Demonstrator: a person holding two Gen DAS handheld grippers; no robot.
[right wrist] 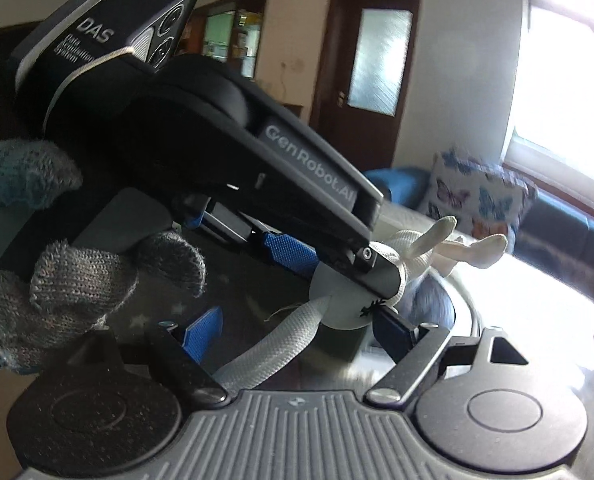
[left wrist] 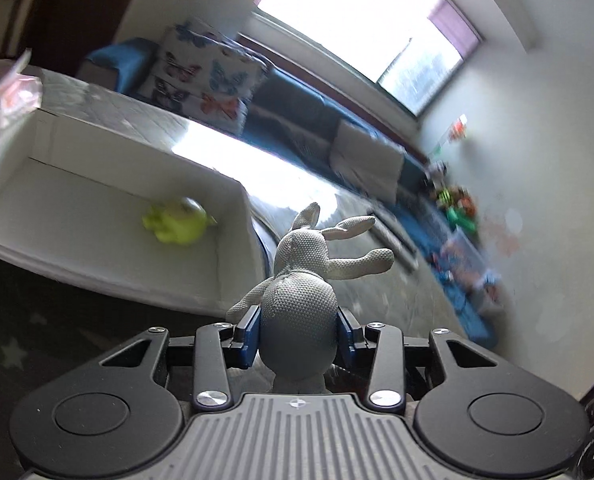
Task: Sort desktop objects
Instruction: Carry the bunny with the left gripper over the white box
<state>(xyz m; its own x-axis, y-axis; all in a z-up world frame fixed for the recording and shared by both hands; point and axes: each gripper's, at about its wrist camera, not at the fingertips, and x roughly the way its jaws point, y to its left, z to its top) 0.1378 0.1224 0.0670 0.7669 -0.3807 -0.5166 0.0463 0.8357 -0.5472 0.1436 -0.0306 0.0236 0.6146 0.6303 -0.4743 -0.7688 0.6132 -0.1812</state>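
Behind the fingers, a bright window (left wrist: 369, 20), a blue sofa (left wrist: 297, 116) and a butterfly cushion (left wrist: 205, 72) are seen, all smeared by motion blur. A grey plush rabbit (left wrist: 297, 312) is clamped at its body between the blue pads (left wrist: 249, 336) of the left gripper (left wrist: 299, 334), with its head and ears standing up beyond the fingertips. Ahead and to the left of those fingers, a white open box (left wrist: 233, 240) is seen with a yellow-green toy (left wrist: 177, 224) lying inside it.

In the right wrist view, the right gripper (right wrist: 297, 340) is held with its fingers apart around nothing, although one limp rabbit limb hangs down between them. The left tool is gripped by a gloved hand (right wrist: 57, 292) just beyond.

The carry toward the box is probably under way. The rabbit is soft, so it could be squeezed out of the pads or slip free. Its dangling limb could be snagged on the box wall or on the open right fingers, and the toy dragged short of the box.
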